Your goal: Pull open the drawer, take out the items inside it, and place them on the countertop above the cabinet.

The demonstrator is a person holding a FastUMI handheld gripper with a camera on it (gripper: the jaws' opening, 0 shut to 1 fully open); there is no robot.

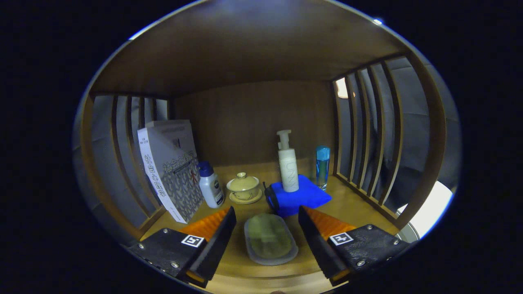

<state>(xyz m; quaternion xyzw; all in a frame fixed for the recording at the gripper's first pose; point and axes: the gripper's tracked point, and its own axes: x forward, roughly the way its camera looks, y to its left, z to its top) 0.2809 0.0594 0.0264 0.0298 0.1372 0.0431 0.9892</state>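
My gripper [266, 210] is open over the wooden countertop [351, 200]. A pale green oval item in a clear grey dish [270, 239] lies flat on the wood between my fingers, touching neither. Just ahead of the fingertips a blue folded pad [304, 196] lies with a white pump bottle [287, 167] upright on it. A small dark object [270, 197] rests against the pad's left side.
A lidded yellow tea cup on a saucer [244, 188] and a white bottle with a blue cap [211, 185] stand left of the pad. A grey book [171, 167] leans against the left slatted wall. A slim blue bottle [322, 166] stands by the right slats [367, 134]. A wooden roof covers the niche.
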